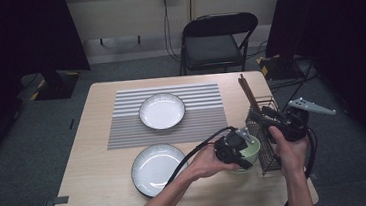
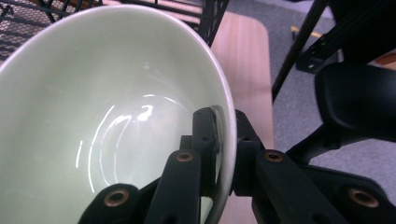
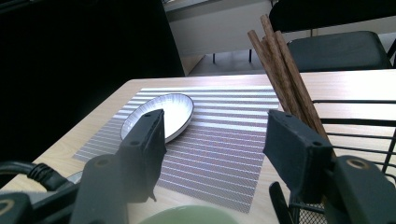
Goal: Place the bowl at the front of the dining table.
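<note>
Wire basket (image 1: pixel 267 141) just beside bowl (image 1: pixel 249 150)

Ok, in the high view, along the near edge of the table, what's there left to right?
White plate → left gripper clamped on the green bowl's rim → black wire basket → right gripper, jaws open.

Black tool (image 2: pixel 224 154) jaws with brass-ringed screws and black trailing cables.
</note>
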The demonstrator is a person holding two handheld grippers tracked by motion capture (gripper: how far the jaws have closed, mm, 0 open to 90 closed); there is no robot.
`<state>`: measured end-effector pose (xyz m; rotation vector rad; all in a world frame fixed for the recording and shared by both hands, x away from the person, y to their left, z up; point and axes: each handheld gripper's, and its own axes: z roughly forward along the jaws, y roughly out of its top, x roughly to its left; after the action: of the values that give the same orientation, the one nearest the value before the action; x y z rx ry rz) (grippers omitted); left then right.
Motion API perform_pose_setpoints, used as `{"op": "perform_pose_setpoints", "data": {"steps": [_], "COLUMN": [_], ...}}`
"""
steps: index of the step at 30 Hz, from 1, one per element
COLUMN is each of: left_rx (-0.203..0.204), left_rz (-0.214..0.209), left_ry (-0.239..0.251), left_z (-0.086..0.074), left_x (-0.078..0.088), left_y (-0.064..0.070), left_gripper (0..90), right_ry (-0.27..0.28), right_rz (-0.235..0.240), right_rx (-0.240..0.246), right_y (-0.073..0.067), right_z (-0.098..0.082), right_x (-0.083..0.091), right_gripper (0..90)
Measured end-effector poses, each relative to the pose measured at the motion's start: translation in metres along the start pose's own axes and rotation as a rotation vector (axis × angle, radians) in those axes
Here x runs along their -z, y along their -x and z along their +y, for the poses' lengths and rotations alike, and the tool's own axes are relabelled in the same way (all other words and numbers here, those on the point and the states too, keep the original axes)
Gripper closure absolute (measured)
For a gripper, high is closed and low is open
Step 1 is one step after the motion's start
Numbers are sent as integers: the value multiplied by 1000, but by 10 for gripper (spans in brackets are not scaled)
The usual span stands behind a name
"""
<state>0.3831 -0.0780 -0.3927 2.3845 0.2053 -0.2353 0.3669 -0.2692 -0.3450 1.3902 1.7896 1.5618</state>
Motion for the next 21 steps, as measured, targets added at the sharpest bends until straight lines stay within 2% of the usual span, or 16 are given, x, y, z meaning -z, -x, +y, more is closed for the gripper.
{"op": "perform_pose_setpoints", "data": {"steps": [6, 8, 11, 13, 16, 18, 21], "left_rx": [26, 53, 69, 68, 87, 73, 89], "left_rz": [-18, -32, -47, -54, -56, -53, -63], "left_ry": [37, 61, 92, 101, 124, 120, 140], "left_z": [-1, -1, -2, -2, -3, -3, -5], "left_x": [3, 5, 8, 9, 11, 14, 20], "left_y": [-2, -3, -4, -4, -3, -2, -3], "left_gripper": [840, 839, 839, 839, 838, 838, 836], "right_ry": [-1, -1, 0, -3, -6, -4, 6], "right_rz": [-7, -11, -10, -9, -12, -15, -25], "right_rx": [2, 3, 3, 5, 2, 1, 0], "right_y": [0, 0, 0, 0, 1, 1, 0], "right_z": [0, 0, 0, 0, -1, -1, 0], "right_x": [0, 0, 1, 1, 0, 0, 2], "right_gripper": [362, 363, 360, 358, 354, 350, 350]}}
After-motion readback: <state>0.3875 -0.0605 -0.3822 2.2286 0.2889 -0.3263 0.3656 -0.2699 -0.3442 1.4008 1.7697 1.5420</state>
